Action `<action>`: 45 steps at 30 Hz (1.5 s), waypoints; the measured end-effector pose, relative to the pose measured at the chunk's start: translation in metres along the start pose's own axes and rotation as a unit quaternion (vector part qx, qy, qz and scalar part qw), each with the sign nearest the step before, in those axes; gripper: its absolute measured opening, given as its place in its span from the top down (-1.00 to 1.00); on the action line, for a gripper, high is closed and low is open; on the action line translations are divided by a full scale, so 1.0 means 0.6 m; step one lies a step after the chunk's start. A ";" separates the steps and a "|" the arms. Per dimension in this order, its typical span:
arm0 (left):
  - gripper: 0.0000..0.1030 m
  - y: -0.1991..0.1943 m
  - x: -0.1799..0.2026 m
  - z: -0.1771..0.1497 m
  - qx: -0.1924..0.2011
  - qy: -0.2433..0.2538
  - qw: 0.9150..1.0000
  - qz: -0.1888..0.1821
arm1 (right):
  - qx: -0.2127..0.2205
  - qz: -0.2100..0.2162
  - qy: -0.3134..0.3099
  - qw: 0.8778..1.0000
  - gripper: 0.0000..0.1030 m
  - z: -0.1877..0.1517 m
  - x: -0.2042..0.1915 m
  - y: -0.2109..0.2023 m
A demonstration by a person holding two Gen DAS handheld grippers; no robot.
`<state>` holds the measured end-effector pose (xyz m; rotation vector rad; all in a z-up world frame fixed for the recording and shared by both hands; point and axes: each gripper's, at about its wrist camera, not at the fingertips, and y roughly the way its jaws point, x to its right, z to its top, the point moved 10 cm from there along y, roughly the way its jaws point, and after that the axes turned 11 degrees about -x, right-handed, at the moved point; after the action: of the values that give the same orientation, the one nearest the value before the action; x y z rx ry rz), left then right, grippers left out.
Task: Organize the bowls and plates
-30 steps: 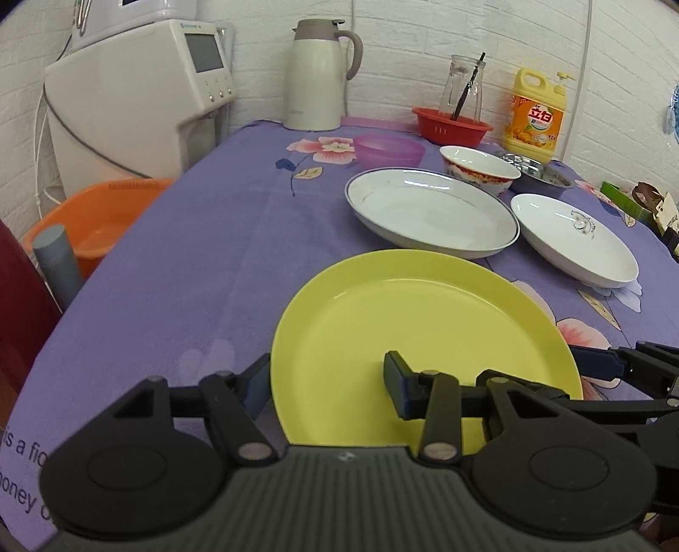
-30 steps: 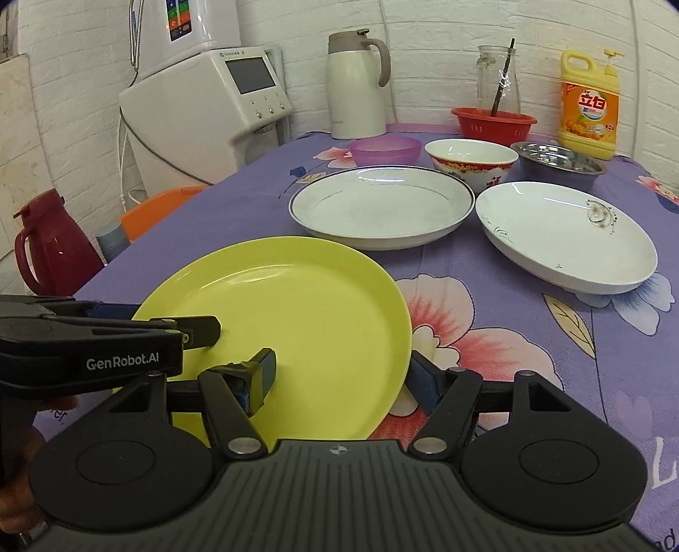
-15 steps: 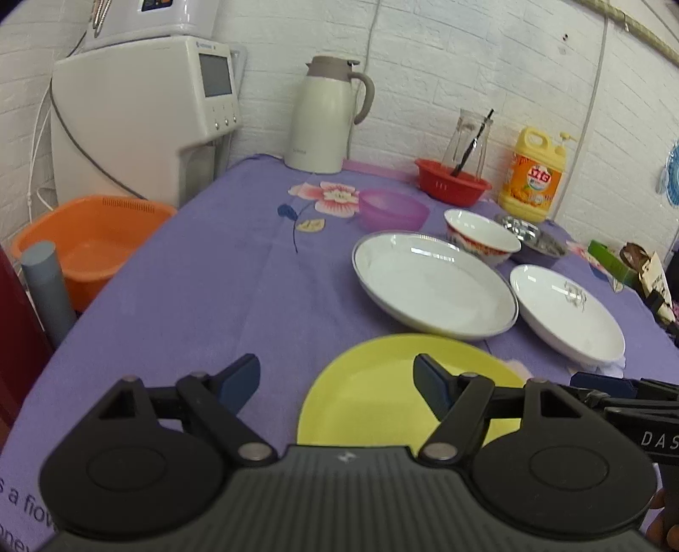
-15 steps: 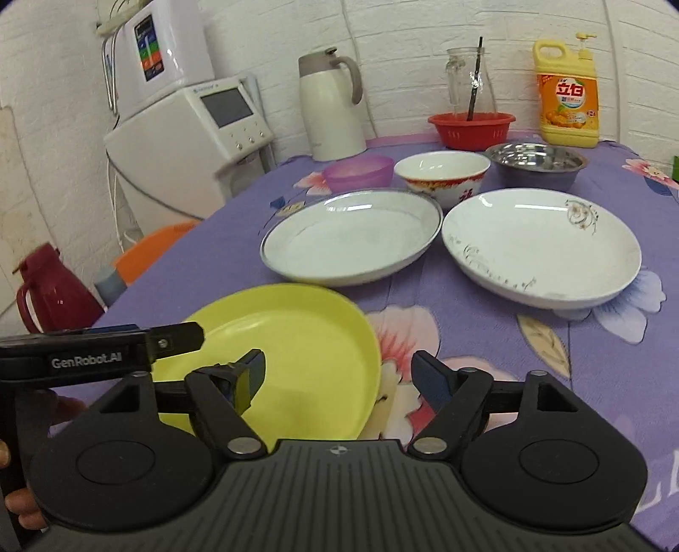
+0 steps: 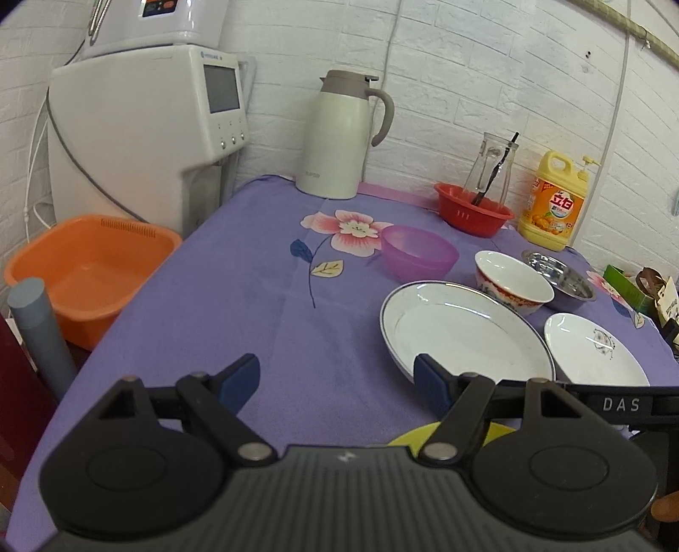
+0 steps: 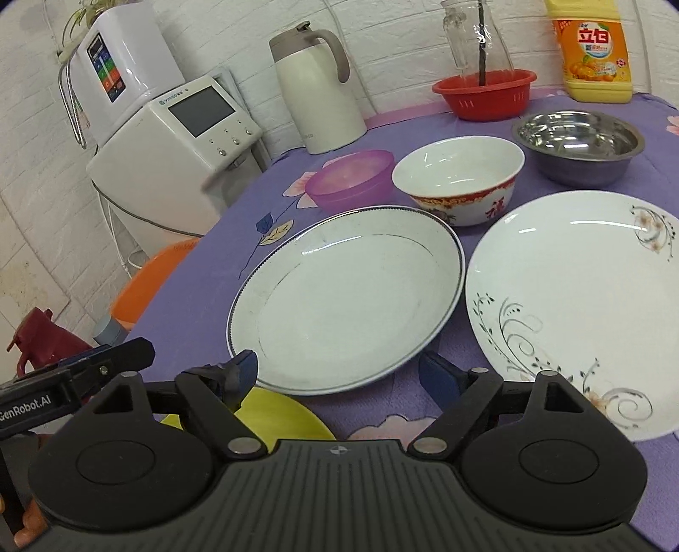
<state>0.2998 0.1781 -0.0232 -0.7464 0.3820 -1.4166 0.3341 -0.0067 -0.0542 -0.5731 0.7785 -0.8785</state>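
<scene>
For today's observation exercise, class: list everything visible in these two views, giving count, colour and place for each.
Round plastic plate: one, yellow, nearest edge.
Shallow ceramic plates: two, white; blue-rimmed centre, floral right.
Bowls: purple plastic, red-patterned white ceramic, steel, behind plates.
Red basket holding glass jar: rear.
Thermos jug: cream, rear.
Detergent bottle: yellow, rear right.
Water dispenser, orange basin: left, off table.
Left tongs, right tongs: open, empty.

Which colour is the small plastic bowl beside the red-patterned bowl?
Translucent purple bowl; the right wrist view shows it best.
</scene>
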 end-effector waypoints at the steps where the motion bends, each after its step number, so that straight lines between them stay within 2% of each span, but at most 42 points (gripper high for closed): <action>1: -0.42 0.003 -0.005 0.006 0.001 -0.003 1.000 -0.001 | -0.004 -0.003 -0.001 1.000 -1.00 0.002 -0.001 0.003; 7: -0.42 0.018 -0.027 0.032 0.005 -0.004 1.000 0.008 | -0.018 -0.027 -0.016 0.999 -1.00 0.009 -0.005 0.014; 12: -0.42 0.027 -0.023 0.047 0.004 0.007 1.000 0.010 | -0.030 0.004 -0.041 0.999 -1.00 0.015 -0.035 0.025; 14: -0.42 0.032 -0.020 0.053 0.003 0.017 1.000 0.009 | -0.020 -0.011 -0.050 0.998 -1.00 0.019 -0.029 0.010; 17: -0.42 0.050 -0.012 0.064 -0.007 0.019 1.000 0.002 | 0.027 -0.050 -0.064 0.996 -1.00 0.045 -0.013 -0.027; 21: -0.43 0.093 -0.001 0.083 -0.033 0.001 0.999 -0.021 | 0.043 -0.058 -0.087 0.994 -1.00 0.083 -0.013 -0.013; 27: -0.43 0.141 0.001 0.083 -0.060 -0.010 0.998 -0.018 | 0.014 -0.066 -0.089 0.994 -1.00 0.105 0.005 0.062; 29: -0.42 0.147 0.000 0.080 -0.065 -0.012 0.998 -0.021 | 0.014 -0.077 -0.093 0.993 -1.00 0.105 0.011 0.070; 34: -0.42 0.164 0.005 0.076 -0.076 -0.003 0.997 -0.021 | -0.008 -0.053 -0.077 0.996 -1.00 0.091 0.017 0.097; 42: -0.31 0.198 0.034 0.068 -0.094 0.032 0.995 -0.022 | -0.003 -0.055 -0.104 0.993 -1.00 0.083 0.009 0.102; 45: -0.31 0.207 0.037 0.063 -0.097 0.036 0.994 -0.020 | -0.019 -0.069 -0.132 0.989 -1.00 0.078 0.003 0.113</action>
<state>0.4200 0.1634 -0.0745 -0.8645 0.5698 -1.4612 0.4025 0.0331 -0.0757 -0.7670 0.5205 -0.8937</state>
